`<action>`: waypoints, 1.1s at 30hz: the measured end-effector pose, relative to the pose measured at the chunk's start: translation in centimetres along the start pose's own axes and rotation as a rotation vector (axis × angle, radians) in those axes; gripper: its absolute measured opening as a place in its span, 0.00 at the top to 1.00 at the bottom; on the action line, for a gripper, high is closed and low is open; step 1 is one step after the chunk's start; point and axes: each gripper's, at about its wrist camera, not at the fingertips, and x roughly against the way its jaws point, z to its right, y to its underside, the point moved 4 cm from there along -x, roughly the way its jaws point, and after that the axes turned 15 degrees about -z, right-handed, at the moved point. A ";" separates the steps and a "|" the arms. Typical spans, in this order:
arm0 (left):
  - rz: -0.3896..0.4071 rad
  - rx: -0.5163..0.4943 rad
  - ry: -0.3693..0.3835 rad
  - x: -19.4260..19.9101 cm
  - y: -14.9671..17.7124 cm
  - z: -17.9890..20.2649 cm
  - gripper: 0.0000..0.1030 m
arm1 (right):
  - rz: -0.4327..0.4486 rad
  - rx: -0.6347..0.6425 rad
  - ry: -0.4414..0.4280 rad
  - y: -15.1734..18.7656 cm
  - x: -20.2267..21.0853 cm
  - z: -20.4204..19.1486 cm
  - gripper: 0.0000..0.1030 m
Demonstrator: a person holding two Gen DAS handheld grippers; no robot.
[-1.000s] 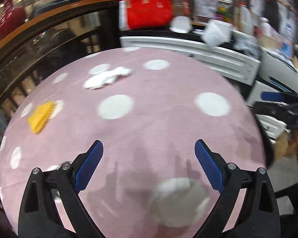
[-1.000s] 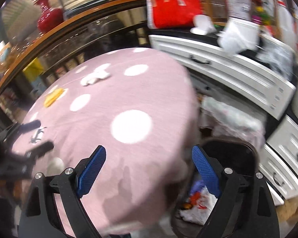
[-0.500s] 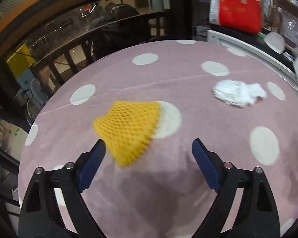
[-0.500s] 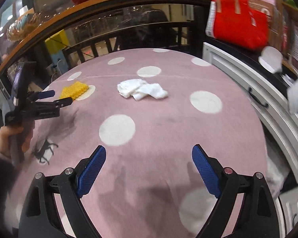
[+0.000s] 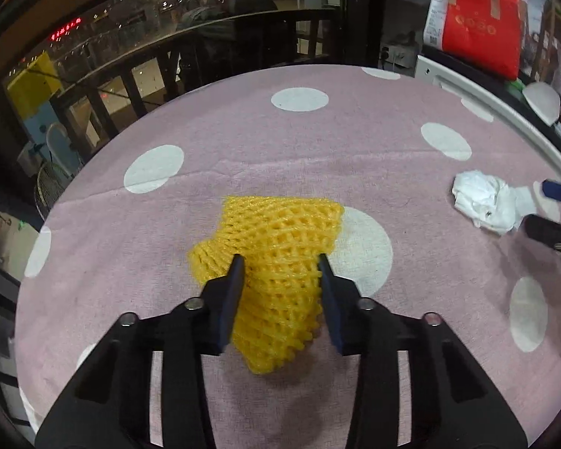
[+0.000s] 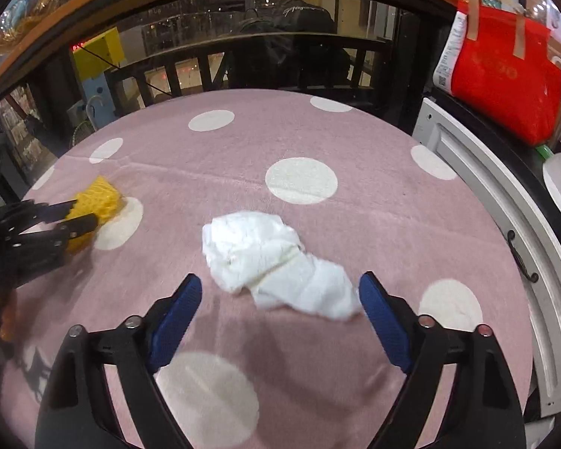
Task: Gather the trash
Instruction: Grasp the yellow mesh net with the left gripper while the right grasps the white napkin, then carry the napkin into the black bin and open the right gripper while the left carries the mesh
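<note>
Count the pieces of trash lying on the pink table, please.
2: a yellow foam net between the left tongs, and a crumpled white tissue before the right tongs.

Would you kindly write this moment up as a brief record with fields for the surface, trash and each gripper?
surface: pink tablecloth with white dots
trash: yellow foam net; crumpled white tissue
left gripper: jaws just closing, pads pressing the yellow foam net
right gripper: open, jaws just narrowing, astride the crumpled white tissue
background: red bag
</note>
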 end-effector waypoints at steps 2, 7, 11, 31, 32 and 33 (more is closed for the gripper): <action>0.003 0.028 0.016 0.2 -0.1 -0.4 0.75 | -0.038 0.007 -0.005 -0.6 -1.3 -0.3 0.39; 0.033 0.083 0.038 1.2 0.3 -1.1 0.79 | -0.046 0.004 -0.013 -0.1 -1.4 -0.7 0.87; 0.070 0.092 0.029 3.0 1.3 -0.5 0.79 | 0.002 0.001 0.005 1.1 0.7 -0.6 0.91; 0.250 -0.127 0.110 13.7 11.6 12.6 0.79 | 0.151 -0.052 0.013 14.2 11.3 1.3 0.91; 0.254 -0.137 0.117 14.0 12.2 13.2 0.79 | 0.162 -0.055 0.025 15.2 11.9 1.7 0.91; 0.255 -0.143 0.124 14.2 12.7 13.8 0.79 | 0.166 -0.059 0.028 15.9 12.2 1.9 0.91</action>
